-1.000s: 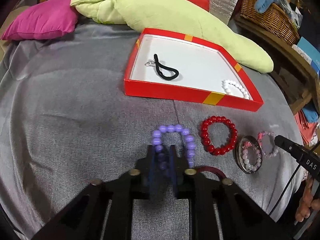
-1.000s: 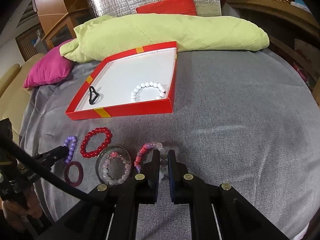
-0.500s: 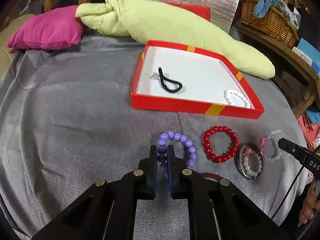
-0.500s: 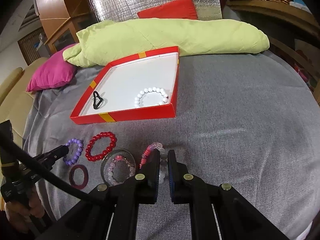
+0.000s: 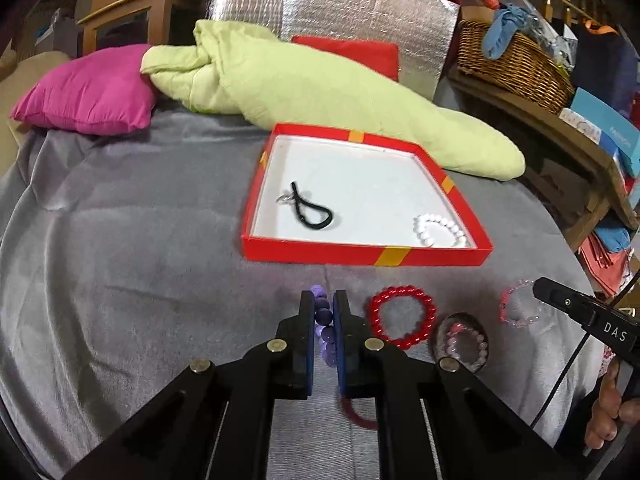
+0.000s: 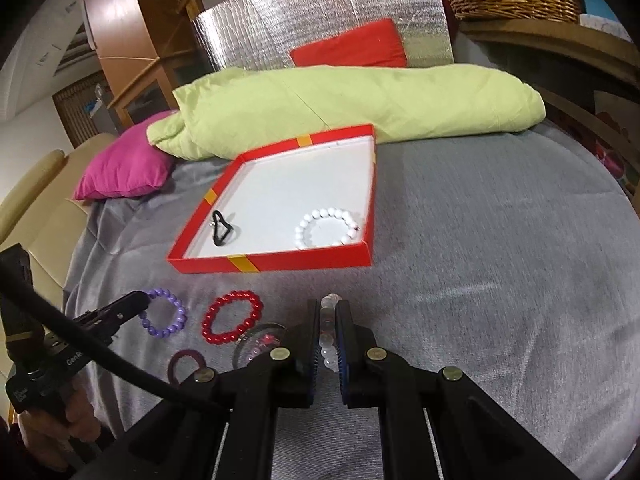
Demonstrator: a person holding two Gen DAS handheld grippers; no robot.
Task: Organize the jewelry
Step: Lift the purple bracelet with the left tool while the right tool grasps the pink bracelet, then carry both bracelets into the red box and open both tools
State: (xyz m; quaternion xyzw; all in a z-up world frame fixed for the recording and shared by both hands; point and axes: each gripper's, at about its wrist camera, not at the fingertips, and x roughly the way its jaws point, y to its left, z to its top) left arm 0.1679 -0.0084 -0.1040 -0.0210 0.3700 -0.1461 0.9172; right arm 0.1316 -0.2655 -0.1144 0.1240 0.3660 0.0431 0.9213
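Observation:
My left gripper (image 5: 323, 301) is shut on a purple bead bracelet (image 5: 325, 334), which hangs edge-on between the pads, just above the grey cloth. My right gripper (image 6: 329, 306) is shut on a pink and clear bead bracelet (image 6: 327, 338). Beyond both lies the red box (image 5: 360, 257), with a black hair tie (image 5: 312, 211) and a white bead bracelet (image 5: 440, 232) inside. On the cloth between the grippers lie a red bead bracelet (image 5: 402, 316), a round glass dish (image 5: 460, 342) holding a pink bracelet, and a dark red ring (image 6: 186, 364).
A green quilt (image 5: 320, 88) and a pink cushion (image 5: 88, 92) lie behind the box. At the right stands a wooden shelf with a wicker basket (image 5: 516, 60). A silver foil panel (image 6: 320, 28) leans at the back. A person's hand (image 5: 608, 408) holds the right gripper.
The left gripper has risen with the purple bracelet, which has come up off the cloth. The right gripper has tilted up, its bracelet now edge-on between the pads.

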